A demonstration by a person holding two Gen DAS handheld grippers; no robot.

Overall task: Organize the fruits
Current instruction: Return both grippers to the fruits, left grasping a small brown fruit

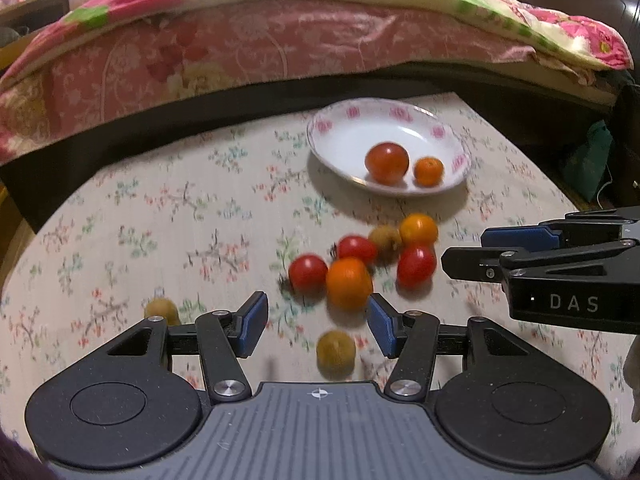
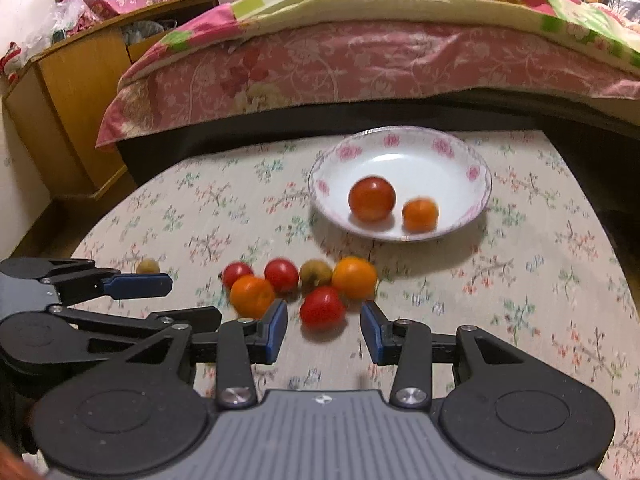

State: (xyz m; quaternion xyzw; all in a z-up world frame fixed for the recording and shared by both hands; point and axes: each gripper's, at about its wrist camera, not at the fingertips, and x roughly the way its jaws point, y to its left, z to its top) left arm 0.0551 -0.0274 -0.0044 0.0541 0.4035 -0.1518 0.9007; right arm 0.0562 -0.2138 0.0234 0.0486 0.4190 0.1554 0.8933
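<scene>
The left gripper (image 1: pixel 317 326) stands wide and empty above the tablecloth (image 1: pixel 160 220); a brownish fruit (image 1: pixel 336 354) lies between its fingers at 6 o'clock, and an orange fruit (image 1: pixel 349 283) sits at 12, just past the tips. The right gripper (image 2: pixel 324 334) is likewise spread and holds nothing, with a red tomato (image 2: pixel 322 307) at 12 o'clock between its tips. Around these lies a cluster of loose fruit (image 2: pixel 296 280). Farther off, at 1 o'clock, a flowered plate (image 2: pixel 472 176) holds a large tomato (image 2: pixel 372 199) and a small orange (image 2: pixel 420 215). Another brownish fruit (image 1: pixel 162 310) lies apart at 9 o'clock of the left gripper.
</scene>
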